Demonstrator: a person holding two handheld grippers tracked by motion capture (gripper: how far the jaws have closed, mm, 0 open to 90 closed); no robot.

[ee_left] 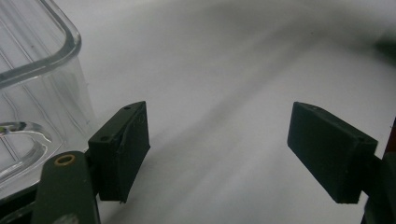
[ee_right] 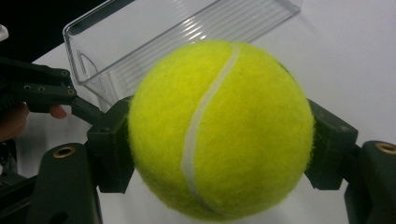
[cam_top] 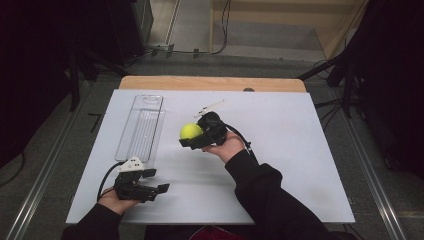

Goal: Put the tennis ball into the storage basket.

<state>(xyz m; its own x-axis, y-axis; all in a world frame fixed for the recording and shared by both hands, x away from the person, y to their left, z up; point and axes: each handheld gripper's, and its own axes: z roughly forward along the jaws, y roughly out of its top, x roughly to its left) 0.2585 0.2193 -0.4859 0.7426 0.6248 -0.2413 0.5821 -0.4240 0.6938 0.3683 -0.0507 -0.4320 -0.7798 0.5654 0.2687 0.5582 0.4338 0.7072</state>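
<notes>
High view: right gripper (cam_top: 189, 138) clamps the tennis ball (cam_top: 190, 131) above mid-table, just right of the clear bin (cam_top: 141, 125) (left gripper (cam_top: 156, 181) spread, nothing in it, near the bin's near end); she should carry it left over the bin before loosening.

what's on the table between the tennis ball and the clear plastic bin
Nothing: in the high view, bare white table separates the tennis ball, held in the right gripper, from the clear bin.
</notes>
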